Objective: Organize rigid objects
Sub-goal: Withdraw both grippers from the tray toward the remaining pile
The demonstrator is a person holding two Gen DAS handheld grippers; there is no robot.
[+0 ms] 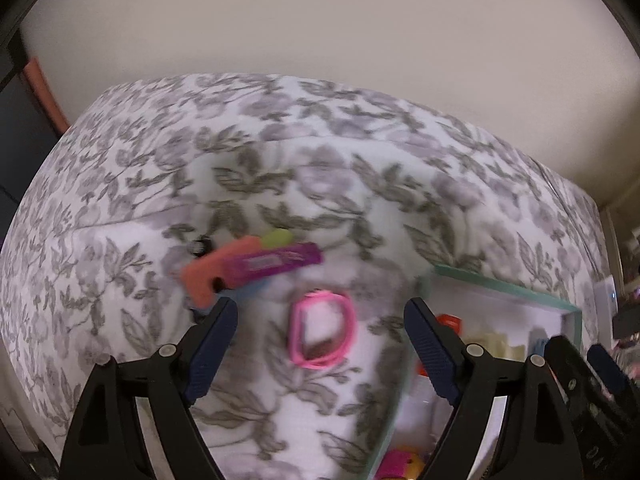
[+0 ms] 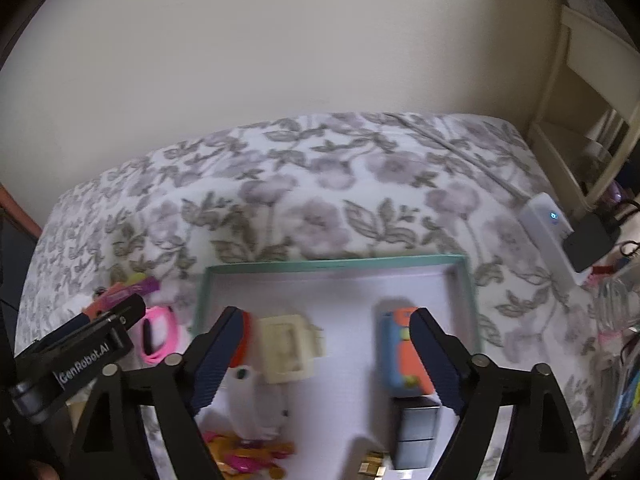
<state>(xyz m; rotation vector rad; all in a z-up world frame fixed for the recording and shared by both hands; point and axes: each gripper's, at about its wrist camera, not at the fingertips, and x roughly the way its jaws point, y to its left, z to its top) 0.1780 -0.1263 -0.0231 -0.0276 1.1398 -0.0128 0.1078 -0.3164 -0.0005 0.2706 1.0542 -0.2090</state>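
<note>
Left gripper [image 1: 320, 344] spread wide, nothing between jaws, hovers over pink band [image 1: 322, 332] on floral bed [image 1: 280, 168], just beside tray's left wall. Band: light, thin loop, likely slippery; pinch across one side of loop.

Orange-purple toy pile [image 1: 248, 268] near, toward bed's far edge; could snag left jaw.

Right gripper [image 2: 326, 352] spread, empty, above teal-rimmed tray [image 2: 336, 261]. Cream frame [image 2: 286, 350] and blue-orange toy [image 2: 400, 354] lie inside, apart.

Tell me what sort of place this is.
Probably a bedroom: the work surface is a bed under a floral bedspread against a plain wall, with a cream shelf unit beside it. A teal-rimmed tray of small items lies on the bedspread.
</note>
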